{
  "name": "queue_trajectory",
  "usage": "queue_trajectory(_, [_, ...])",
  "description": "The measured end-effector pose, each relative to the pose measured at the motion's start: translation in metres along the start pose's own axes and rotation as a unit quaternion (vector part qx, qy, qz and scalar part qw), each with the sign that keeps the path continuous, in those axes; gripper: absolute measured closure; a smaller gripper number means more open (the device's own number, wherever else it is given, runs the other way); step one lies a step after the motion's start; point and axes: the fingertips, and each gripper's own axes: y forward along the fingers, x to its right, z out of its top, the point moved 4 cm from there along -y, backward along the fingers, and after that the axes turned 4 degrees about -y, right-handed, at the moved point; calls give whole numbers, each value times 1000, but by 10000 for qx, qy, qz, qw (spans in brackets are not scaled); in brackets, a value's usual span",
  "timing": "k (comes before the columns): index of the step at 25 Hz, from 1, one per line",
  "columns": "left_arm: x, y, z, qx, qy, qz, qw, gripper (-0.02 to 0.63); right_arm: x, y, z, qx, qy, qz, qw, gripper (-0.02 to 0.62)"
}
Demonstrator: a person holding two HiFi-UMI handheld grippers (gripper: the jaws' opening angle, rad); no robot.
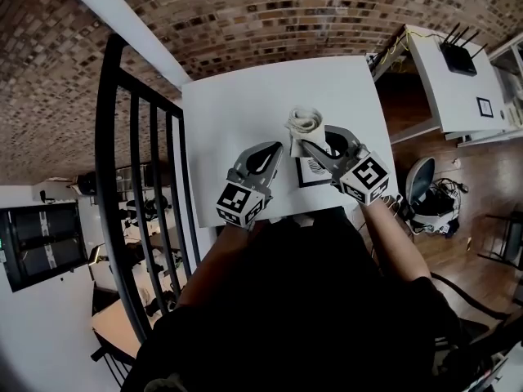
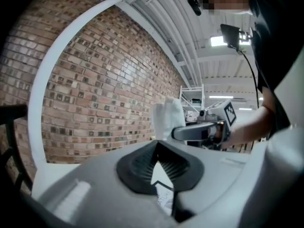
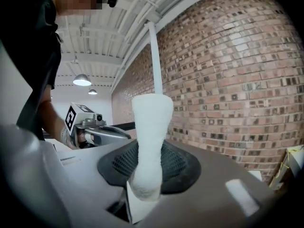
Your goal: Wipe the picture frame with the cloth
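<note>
A rolled white cloth (image 1: 304,122) sticks up from my right gripper (image 1: 301,140), which is shut on it over the white table (image 1: 229,113). In the right gripper view the cloth (image 3: 149,137) stands upright between the pads. Beneath that gripper a black picture frame (image 1: 311,172) with a white print lies flat on the table, partly hidden. My left gripper (image 1: 274,147) hovers just left of the frame, shut with nothing in it; its pads meet at the tip (image 2: 156,144). A corner of the frame (image 2: 165,198) shows below them. The cloth (image 2: 166,118) and right gripper (image 2: 197,132) appear ahead.
A black metal railing (image 1: 135,178) runs along the table's left side. Brick wall (image 1: 270,15) rises behind the table. To the right stand a white shelf with a router (image 1: 458,55) and a chair (image 1: 421,186) on the wooden floor.
</note>
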Motion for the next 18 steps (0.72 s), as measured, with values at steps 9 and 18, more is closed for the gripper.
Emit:
queue_trajectory(9, [9,1,33,421,322,-139,9985,606,-1,-10,34,736,-347,-229,9964,477])
queue_trajectory(18, [10,-3,28,429,252,-194,9986,606,-9,-9,40,754,-324,-156,9965,480])
